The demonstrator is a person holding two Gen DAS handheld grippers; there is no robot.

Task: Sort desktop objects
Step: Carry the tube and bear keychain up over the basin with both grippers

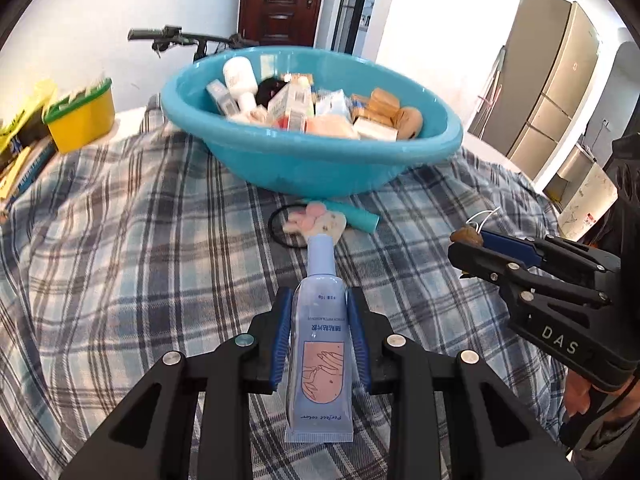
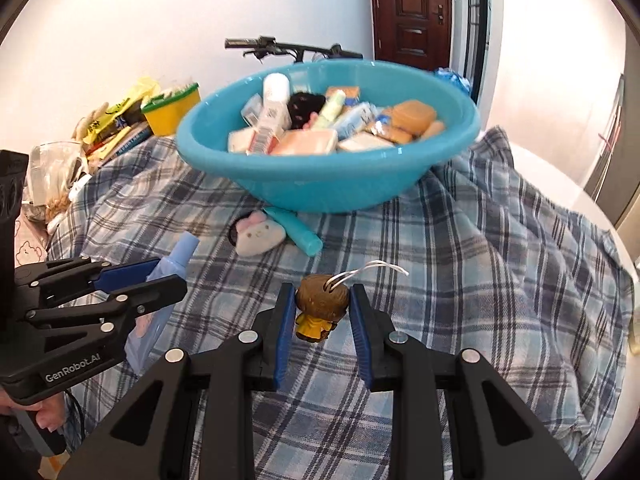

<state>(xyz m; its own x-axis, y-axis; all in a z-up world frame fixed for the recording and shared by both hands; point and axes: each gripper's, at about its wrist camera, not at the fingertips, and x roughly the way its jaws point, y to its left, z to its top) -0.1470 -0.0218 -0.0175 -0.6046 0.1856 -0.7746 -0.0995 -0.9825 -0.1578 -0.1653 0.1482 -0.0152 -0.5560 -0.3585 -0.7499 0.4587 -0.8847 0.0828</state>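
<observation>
My left gripper [image 1: 320, 300] is shut on a pale blue tube [image 1: 320, 344] with a hand drawing on it, cap pointing forward; it also shows in the right wrist view [image 2: 168, 280]. My right gripper [image 2: 322, 300] is shut on a small brown-haired figurine [image 2: 320, 306] with a white loop string; it shows in the left wrist view [image 1: 466, 236] at the right. Both are held above the plaid cloth [image 1: 140, 240], in front of a blue basin [image 1: 312, 160] filled with several small boxes, bottles and sponges.
A white plush hair tie [image 2: 258, 234] and a teal tube [image 2: 298, 230] lie on the cloth just before the basin [image 2: 328, 184]. A yellow tub [image 1: 82, 118] and yellow bags stand at the left. A bicycle, door and fridge are behind.
</observation>
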